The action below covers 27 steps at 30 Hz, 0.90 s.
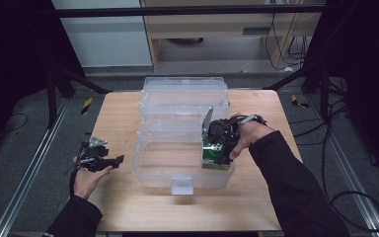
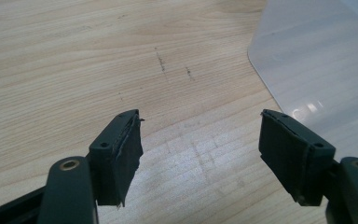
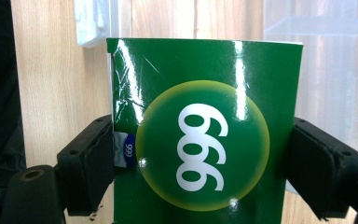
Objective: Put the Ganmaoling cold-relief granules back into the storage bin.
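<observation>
In the high view, the right gripper [image 1: 216,150] is sitting right of centre in the frame, gripping a green box [image 1: 212,157] over the right end of the clear plastic bin [image 1: 150,163], whose open lid [image 1: 185,94] is standing behind it toward the upper middle. The left gripper [image 1: 109,161] is hovering at the lower left, over the wooden table [image 1: 118,118] and apart from the bin's left wall, its jaws pointing toward the bin. In the left gripper view, the two black jaws are standing wide apart with nothing between them, the bare table [image 2: 98,60] lying beyond and a corner of the bin [image 2: 317,60] showing at the upper right. In the right gripper view, the jaws are pressing on both sides of the green box [image 3: 205,144], which is filling the centre of the frame, its round yellow-ringed emblem bearing white numerals; the table [image 3: 51,70] is showing at the left and the bin's clear plastic [image 3: 326,70] at the upper right.
</observation>
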Each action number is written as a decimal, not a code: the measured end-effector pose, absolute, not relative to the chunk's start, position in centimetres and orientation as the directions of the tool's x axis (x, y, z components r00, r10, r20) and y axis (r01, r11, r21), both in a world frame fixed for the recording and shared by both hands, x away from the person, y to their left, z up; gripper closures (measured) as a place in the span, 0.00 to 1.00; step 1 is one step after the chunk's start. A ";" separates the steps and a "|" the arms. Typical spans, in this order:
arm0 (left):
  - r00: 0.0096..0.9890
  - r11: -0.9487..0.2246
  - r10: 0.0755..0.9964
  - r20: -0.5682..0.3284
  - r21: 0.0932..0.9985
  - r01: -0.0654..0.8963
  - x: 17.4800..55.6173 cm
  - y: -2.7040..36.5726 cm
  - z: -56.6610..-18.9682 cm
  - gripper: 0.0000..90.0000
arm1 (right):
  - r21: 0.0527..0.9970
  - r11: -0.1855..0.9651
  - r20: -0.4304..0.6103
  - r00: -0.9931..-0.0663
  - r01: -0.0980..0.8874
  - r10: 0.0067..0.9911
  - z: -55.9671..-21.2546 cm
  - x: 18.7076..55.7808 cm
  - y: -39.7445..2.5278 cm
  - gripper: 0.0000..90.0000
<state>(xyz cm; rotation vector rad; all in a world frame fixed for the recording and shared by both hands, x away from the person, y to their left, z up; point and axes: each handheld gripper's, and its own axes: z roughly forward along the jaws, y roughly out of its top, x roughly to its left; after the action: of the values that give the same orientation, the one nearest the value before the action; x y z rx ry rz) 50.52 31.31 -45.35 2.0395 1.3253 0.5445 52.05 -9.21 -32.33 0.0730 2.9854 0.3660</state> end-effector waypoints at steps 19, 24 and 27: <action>0.408 -0.296 0.913 0.005 0.697 0.654 50.6 31.2 -45.6 0.32 | 0.186 0.982 -0.101 -0.995 -0.017 0.002 -34.3 52.3 -9.0 0.19; 0.408 -0.296 0.913 0.004 0.694 0.656 50.6 31.2 -45.6 0.32 | 0.178 0.984 -0.083 -0.997 -0.006 0.009 -34.7 52.4 -8.9 0.19; 0.407 -0.294 0.914 0.002 0.695 0.656 50.6 31.2 -45.7 0.32 | 0.179 0.984 -0.077 -0.997 -0.009 0.005 -35.0 52.5 -8.9 0.19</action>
<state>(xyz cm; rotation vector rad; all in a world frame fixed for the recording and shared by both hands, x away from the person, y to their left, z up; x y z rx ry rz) 50.63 31.18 -45.67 2.0501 1.3301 0.5410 52.46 -8.90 -35.03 -0.0025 3.0516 0.2755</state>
